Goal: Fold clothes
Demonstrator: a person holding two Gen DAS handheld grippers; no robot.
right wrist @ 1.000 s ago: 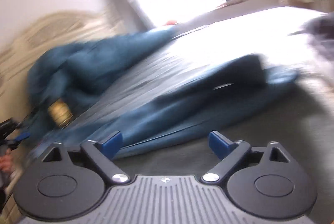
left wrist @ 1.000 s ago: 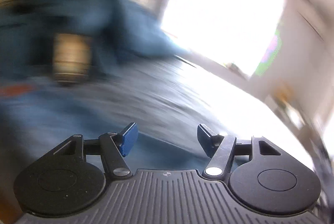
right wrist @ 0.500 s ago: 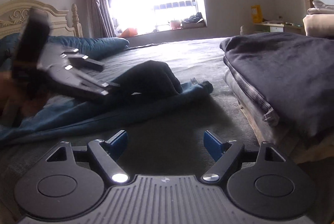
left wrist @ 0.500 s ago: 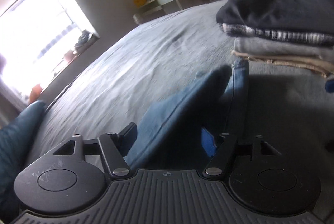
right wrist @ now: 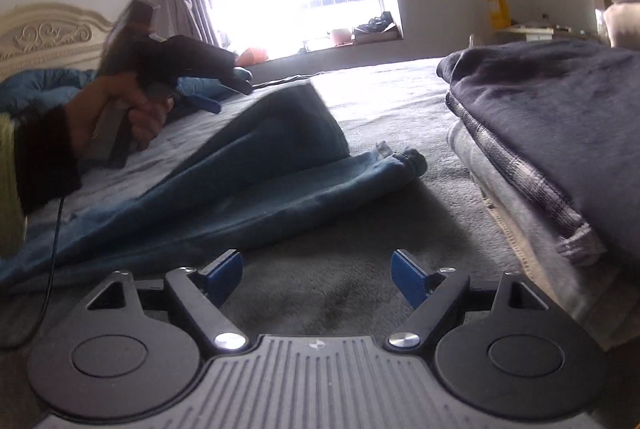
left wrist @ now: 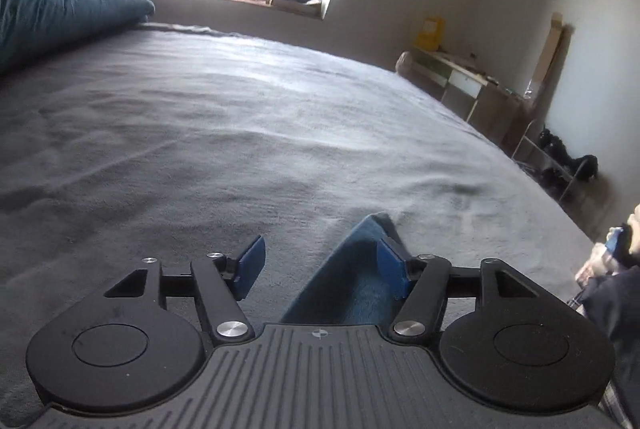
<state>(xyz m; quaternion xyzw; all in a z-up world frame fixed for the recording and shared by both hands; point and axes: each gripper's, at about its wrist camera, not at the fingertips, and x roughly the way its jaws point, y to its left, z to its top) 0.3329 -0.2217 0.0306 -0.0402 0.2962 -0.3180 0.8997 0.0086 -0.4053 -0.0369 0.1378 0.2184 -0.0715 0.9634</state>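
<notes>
A pair of blue jeans (right wrist: 248,185) lies on the grey bedspread (right wrist: 360,293), one leg raised into a peak toward the left. In the left wrist view my left gripper (left wrist: 320,265) is open, with a fold of the jeans (left wrist: 352,277) lying against the right finger. The left gripper also shows from outside in the right wrist view (right wrist: 216,93), held in a hand above the jeans. My right gripper (right wrist: 318,275) is open and empty, low over the bedspread just in front of the jeans.
A stack of folded clothes (right wrist: 552,133) with a dark garment on top stands on the bed at right. A teal quilt (left wrist: 60,13) lies near the headboard (right wrist: 44,37). A window, desk (left wrist: 460,77) and shelves are beyond the bed.
The left gripper has swung round to face the window, with the jeans fold still between its fingers. The raised jeans leg stands higher. The right gripper has barely moved.
</notes>
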